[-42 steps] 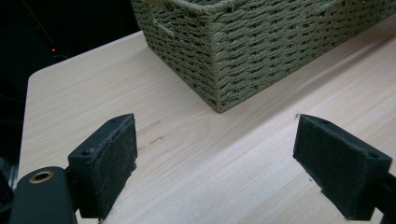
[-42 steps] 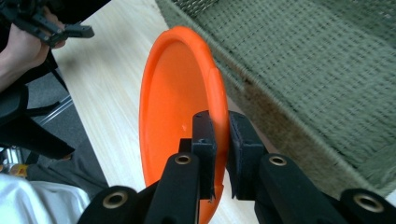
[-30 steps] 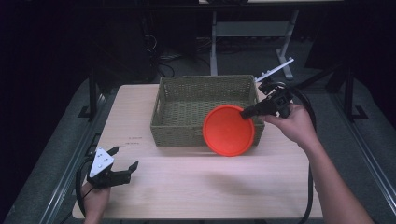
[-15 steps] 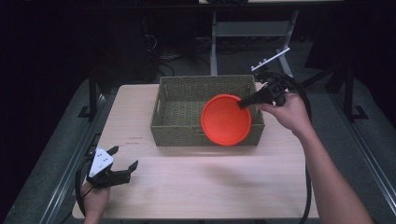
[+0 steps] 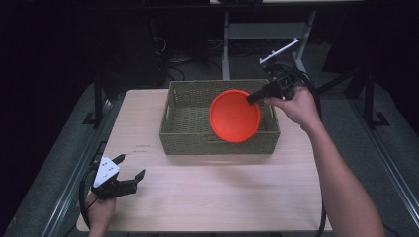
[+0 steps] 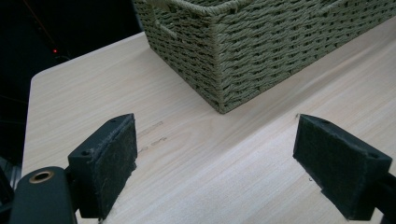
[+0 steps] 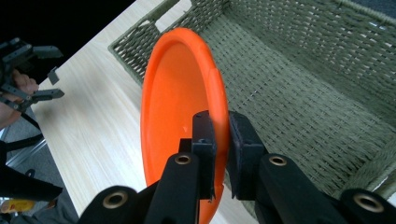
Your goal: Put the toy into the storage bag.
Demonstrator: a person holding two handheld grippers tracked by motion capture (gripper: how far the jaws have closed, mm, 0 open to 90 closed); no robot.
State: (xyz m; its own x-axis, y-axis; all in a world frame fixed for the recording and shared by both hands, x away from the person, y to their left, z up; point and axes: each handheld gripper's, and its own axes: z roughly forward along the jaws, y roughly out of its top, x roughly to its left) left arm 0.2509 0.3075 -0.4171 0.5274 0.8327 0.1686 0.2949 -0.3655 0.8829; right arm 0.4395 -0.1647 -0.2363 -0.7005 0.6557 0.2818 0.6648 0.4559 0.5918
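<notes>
An orange plate (image 5: 235, 115) hangs tilted on edge over the right half of a woven olive basket (image 5: 188, 133). My right gripper (image 5: 252, 97) is shut on the plate's rim, with one jaw on each face of the plate (image 7: 175, 107). The basket's woven floor (image 7: 299, 93) lies bare below it. My left gripper (image 5: 132, 174) rests open near the table's front left corner, well short of the basket. Its two black pads (image 6: 109, 158) stand wide apart over bare wood, with the basket's corner (image 6: 219, 60) ahead.
The light wooden table (image 5: 212, 187) has free room in front of the basket and to its left. A metal stand (image 5: 232, 34) and cables lie on the dark floor behind the table. The other hand and its gripper (image 7: 23, 70) appear far off in the right gripper view.
My right gripper has carried the orange plate back and to the left, from the basket's front right corner to above its inside. The left gripper has stayed still.
</notes>
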